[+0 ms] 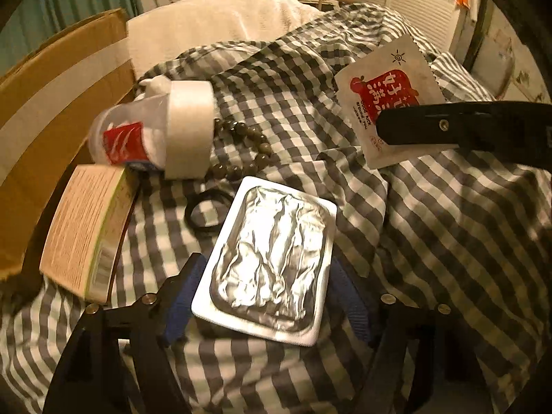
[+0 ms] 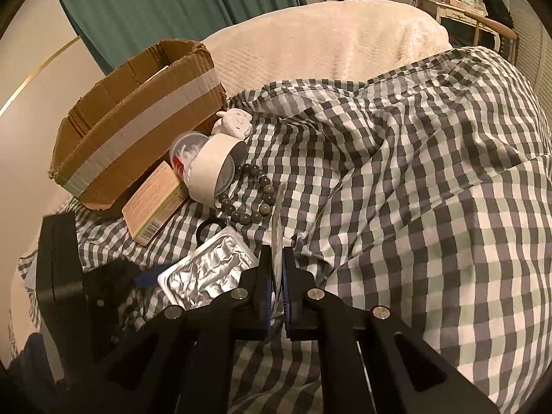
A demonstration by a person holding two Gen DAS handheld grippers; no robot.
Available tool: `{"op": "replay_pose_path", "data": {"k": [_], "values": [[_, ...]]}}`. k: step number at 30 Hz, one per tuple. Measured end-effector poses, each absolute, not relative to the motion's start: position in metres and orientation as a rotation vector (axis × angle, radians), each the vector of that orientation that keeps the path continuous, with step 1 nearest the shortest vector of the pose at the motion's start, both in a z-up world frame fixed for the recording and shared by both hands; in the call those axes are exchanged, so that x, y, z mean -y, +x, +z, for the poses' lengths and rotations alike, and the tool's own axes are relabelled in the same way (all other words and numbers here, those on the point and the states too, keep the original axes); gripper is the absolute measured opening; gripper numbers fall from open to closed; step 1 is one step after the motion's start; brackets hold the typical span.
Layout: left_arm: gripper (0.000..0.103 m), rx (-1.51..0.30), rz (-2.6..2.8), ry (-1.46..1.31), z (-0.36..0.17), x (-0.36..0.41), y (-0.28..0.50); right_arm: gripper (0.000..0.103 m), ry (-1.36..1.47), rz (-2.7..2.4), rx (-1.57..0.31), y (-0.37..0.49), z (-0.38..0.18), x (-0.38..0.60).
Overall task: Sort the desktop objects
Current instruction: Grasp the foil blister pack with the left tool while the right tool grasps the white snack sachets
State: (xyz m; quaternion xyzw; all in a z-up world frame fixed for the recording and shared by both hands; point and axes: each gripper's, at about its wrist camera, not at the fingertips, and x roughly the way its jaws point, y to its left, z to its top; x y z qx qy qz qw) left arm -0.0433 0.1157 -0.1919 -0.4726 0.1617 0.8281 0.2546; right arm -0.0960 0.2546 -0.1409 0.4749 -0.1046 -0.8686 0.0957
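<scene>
My left gripper (image 1: 265,307) has its jaws wide apart on either side of a silver foil blister pack (image 1: 269,258) lying on the checked cloth; they do not visibly press it. My right gripper (image 2: 276,296) is shut on a thin white sachet with a red label (image 1: 383,96), seen edge-on in the right wrist view (image 2: 277,227) and held above the cloth. The blister pack also shows in the right wrist view (image 2: 207,269), left of the right gripper. The left gripper's body (image 2: 62,276) is at the left edge there.
A cardboard box (image 2: 138,120) stands at the far left. Beside it lie a tape roll (image 2: 214,169), a clear tub with a red label (image 1: 127,138), a bead bracelet (image 2: 252,193), a white figurine (image 2: 234,122), a tan carton (image 2: 155,203) and a black hair tie (image 1: 203,210).
</scene>
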Motion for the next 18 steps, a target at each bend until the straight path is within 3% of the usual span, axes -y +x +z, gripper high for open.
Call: {"op": "replay_pose_path", "data": {"k": [9, 18], "values": [[0.071, -0.408, 2.238, -1.287, -0.196, -0.116, -0.052, 0.005, 1.414, -2.560, 0.326, -0.098, -0.143, -0.256], [0.070, -0.180, 2.317, -1.230, -0.160, -0.082, -0.030, 0.004, 1.337, -2.603, 0.266, -0.088, -0.127, -0.247]]}}
